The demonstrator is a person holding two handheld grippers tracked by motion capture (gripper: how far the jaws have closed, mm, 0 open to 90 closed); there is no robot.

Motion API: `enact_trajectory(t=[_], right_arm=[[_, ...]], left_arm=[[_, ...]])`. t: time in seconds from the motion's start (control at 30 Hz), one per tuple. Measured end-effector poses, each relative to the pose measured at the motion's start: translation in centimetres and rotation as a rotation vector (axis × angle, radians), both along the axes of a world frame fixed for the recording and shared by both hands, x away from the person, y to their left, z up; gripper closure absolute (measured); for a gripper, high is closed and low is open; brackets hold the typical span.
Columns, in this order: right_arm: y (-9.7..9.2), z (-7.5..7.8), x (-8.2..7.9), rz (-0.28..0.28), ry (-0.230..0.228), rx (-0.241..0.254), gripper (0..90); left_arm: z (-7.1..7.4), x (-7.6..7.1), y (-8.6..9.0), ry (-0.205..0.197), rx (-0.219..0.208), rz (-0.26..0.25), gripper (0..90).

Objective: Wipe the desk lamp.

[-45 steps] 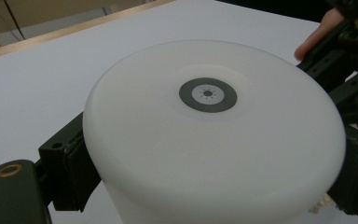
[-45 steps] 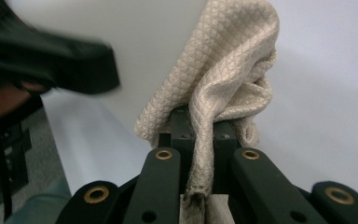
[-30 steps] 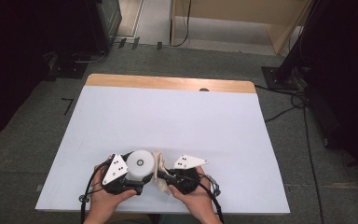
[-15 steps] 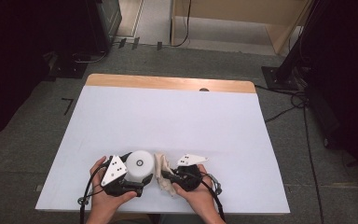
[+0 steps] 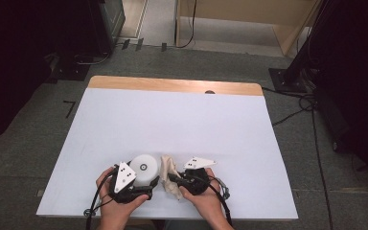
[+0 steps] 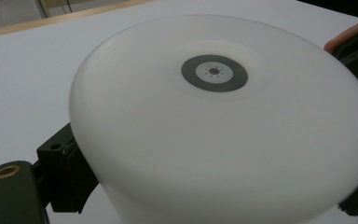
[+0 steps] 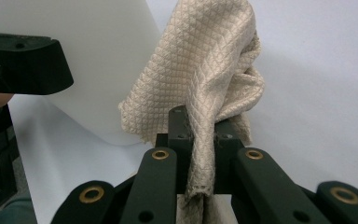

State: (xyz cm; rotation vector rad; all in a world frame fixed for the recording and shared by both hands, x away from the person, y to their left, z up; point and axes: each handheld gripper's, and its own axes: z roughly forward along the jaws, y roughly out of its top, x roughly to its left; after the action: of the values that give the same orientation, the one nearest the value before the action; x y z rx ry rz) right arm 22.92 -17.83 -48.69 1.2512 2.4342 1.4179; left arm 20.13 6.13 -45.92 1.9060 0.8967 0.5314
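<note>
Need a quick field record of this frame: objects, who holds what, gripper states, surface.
surface: white table, wooden strip at far edge
object 1: white round container, grey ring mark at centre of its top
object 2: beige textured cloth, bunched
left gripper: jaws around the container's sides
right gripper: shut on the cloth
relation: cloth right beside the container; contact unclear

Even overhead light brightens the table (image 5: 172, 120); surroundings fall dark, close views are soft, shadows faint
</note>
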Motion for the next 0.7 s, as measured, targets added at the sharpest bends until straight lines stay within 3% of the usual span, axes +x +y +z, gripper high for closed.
enact_trajectory(t=[0.13, 0.23, 0.3, 0.33, 0.37, 0.43, 0.7], right_arm=[[0.0, 0.0, 0.0, 0.003, -0.009, 0.002, 82.7], [0.0, 0.0, 0.0, 0.004, -0.008, 0.002, 82.7], [0.0, 0.0, 0.0, 0.004, -0.005, 0.001, 82.7], [0.0, 0.0, 0.0, 0.004, -0.005, 0.001, 82.7], [0.0, 0.0, 0.0, 0.004, -0.002, 0.000, 82.7], [0.0, 0.0, 0.0, 0.008, -0.008, -0.003, 82.8], [0.5, -0.4, -0.3, 0.028, 0.015, -0.008, 83.1]], left_arm=[[0.2, 0.4, 0.4, 0.006, 0.013, -0.065, 8.1], [0.6, 1.0, 0.7, -0.014, 0.020, -0.199, 8.2], [0.7, 1.3, 1.0, -0.039, -0.007, -0.279, 8.2], [0.7, 1.3, 1.0, -0.039, -0.007, -0.279, 8.2], [0.5, 1.6, 1.2, -0.036, -0.028, -0.317, 8.2], [0.2, 1.8, 1.1, -0.023, -0.007, -0.325, 8.2], [-0.3, 2.1, 1.1, -0.014, -0.016, -0.329, 8.2]])
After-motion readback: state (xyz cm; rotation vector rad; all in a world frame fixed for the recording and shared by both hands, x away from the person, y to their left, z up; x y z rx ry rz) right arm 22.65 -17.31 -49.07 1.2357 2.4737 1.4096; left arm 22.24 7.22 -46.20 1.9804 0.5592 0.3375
